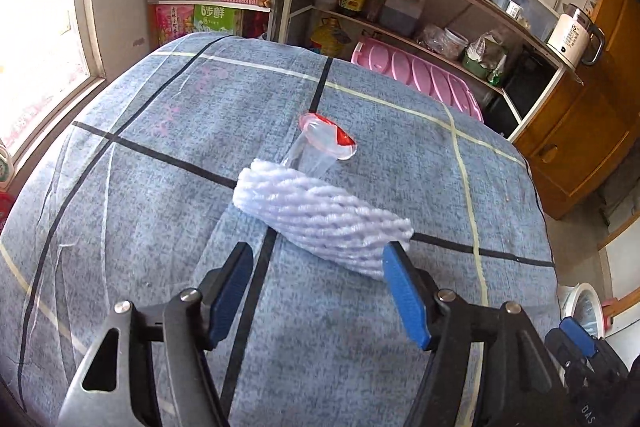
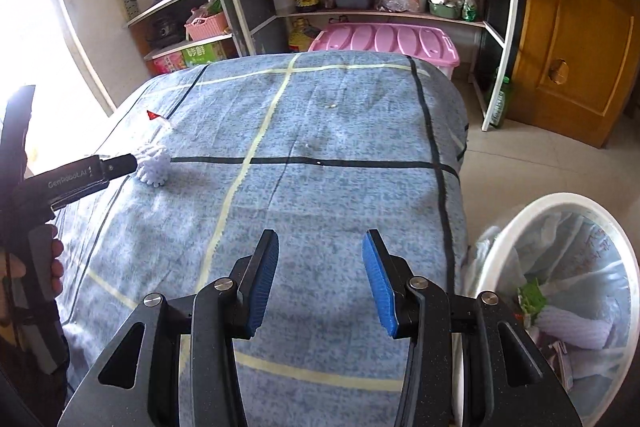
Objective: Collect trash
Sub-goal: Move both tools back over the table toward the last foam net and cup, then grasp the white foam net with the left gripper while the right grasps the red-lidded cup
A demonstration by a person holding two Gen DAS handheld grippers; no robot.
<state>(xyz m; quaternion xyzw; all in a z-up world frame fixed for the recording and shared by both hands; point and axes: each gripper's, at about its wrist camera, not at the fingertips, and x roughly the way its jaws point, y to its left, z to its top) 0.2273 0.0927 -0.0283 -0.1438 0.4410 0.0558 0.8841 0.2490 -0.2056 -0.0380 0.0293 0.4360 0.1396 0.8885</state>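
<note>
Left hand-held gripper (image 1: 318, 269) agape, foam net (image 1: 320, 223) just beyond.

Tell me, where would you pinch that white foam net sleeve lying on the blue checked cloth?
Probably across the near end of the white foam net sleeve, coming down from above. It lies flat on the blue checked cloth, long and soft, so it squashes between the pads. The far end touches a clear plastic cup. The open left gripper already faces that near end.

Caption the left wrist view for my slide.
Open left gripper nears a white foam net sleeve beside a clear plastic cup on a blue checked cloth.
</note>
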